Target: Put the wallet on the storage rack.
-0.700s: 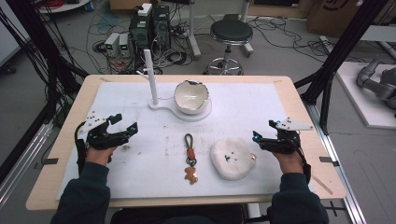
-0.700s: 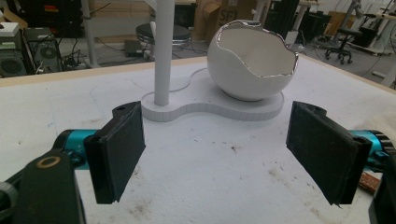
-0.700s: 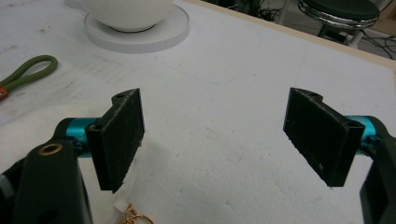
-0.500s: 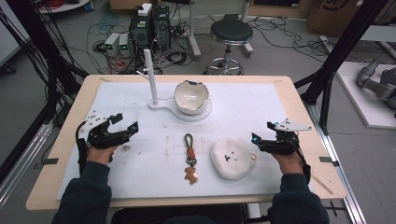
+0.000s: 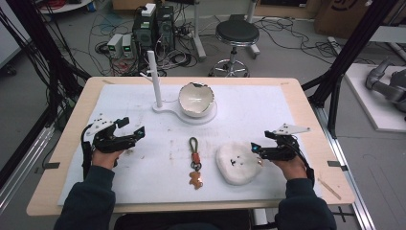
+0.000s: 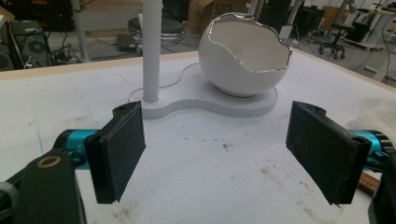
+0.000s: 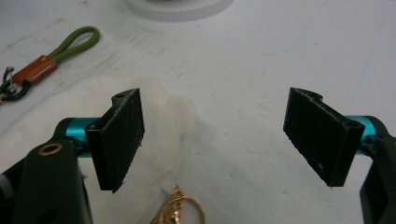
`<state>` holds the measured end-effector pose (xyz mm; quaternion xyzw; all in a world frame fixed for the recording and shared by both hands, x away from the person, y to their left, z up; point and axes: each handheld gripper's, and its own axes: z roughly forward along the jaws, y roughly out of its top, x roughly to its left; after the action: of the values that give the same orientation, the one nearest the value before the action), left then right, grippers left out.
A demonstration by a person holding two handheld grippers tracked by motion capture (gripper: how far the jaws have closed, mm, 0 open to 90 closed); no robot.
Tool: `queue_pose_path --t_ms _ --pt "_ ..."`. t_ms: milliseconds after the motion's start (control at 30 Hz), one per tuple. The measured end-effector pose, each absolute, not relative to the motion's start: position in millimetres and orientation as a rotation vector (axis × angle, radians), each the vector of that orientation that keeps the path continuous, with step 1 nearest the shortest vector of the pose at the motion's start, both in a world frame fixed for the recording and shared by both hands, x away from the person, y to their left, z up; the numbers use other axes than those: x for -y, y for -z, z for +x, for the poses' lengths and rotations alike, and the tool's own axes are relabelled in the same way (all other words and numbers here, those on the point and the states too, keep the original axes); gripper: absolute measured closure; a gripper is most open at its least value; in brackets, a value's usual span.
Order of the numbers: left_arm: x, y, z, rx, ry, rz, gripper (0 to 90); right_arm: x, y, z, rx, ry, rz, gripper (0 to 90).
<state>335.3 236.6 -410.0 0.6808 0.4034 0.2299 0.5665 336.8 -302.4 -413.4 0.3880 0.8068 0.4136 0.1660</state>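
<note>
Right gripper (image 5: 258,149), jaws wide apart, sits just right of the white plush (image 5: 237,164); left gripper (image 5: 136,134), also spread, well away.

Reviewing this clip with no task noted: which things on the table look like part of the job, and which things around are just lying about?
Likely part of the job (a guess):
left gripper, open
right gripper, open
keychain
fluffy white pouch
eggshell bowl
white post on its stand

Just lying about:
stool
computer boxes
floor cables
</note>
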Motion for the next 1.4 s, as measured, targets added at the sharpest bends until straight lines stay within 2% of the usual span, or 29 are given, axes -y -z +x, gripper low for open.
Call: queue_pose_path --t_ms 467,600,800,867,933,967,1033,1133,1400 --pt "-232.7 412.0 337.0 -0.949 -0.532 1.619 19.8 277.3 437.6 340.3 -2.628 -1.046 1.092 20.8" --pt "-232.8 412.5 337.4 -0.954 -0.530 1.626 19.8 276.0 438.2 340.0 -2.665 -1.044 1.061 29.4" --pt "-232.1 413.0 337.5 -0.951 -0.516 1.630 19.9 276.1 439.0 341.1 -2.673 -1.047 1.065 31.3" --pt "-231.2 413.7 338.1 -0.955 -0.508 1.631 20.0 276.2 438.9 341.0 -2.674 -1.047 1.066 35.9" --pt "-230.3 413.6 337.7 -0.945 -0.503 1.638 21.0 276.3 436.6 341.0 -2.701 -1.063 1.061 51.0" --pt "-229.9 413.6 337.6 -0.941 -0.501 1.638 21.6 275.7 436.0 340.6 -2.695 -1.062 1.058 55.7" --pt "-229.4 414.0 337.9 -0.936 -0.489 1.644 24.5 276.1 433.2 340.2 -2.680 -1.075 1.060 75.4" --pt "-228.4 414.0 337.8 -0.932 -0.474 1.649 27.3 274.9 427.9 339.4 -2.651 -1.100 0.999 79.5" --pt "-213.2 413.5 336.7 -0.889 -0.382 1.648 28.6 276.1 407.5 334.7 -2.469 -1.333 0.913 80.8"
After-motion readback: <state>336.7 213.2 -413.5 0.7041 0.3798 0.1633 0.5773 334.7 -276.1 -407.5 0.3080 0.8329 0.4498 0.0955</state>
